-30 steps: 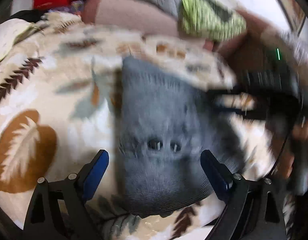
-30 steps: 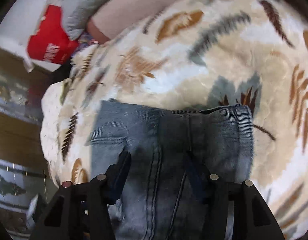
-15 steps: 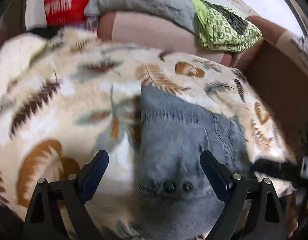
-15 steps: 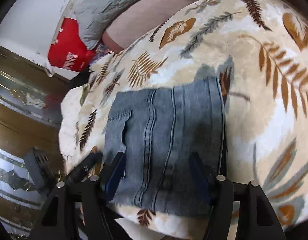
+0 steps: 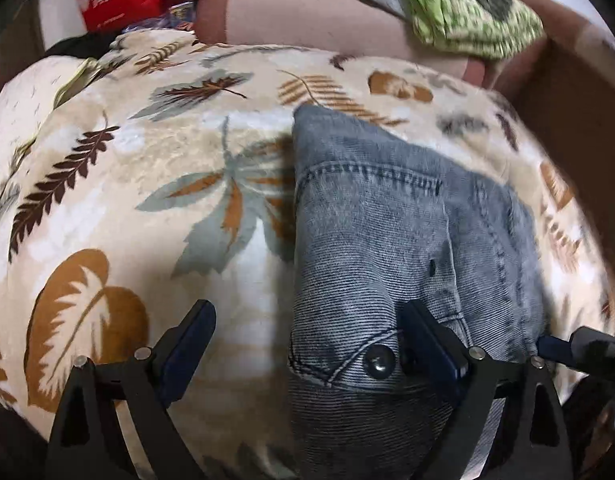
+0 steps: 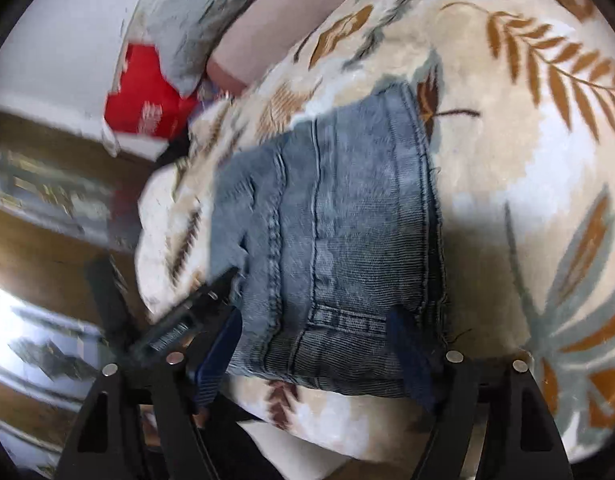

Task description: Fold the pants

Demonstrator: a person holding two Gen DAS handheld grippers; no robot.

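Pants (image 5: 407, 248), already a compact denim bundle, are lying on the leaf-print blanket (image 5: 119, 208), long axis running away from me. My left tongs (image 5: 307, 344) are gaping empty around the near buttoned corner; my right tongs (image 6: 315, 344) are hanging open, straddling the opposite hem edge, equally near.
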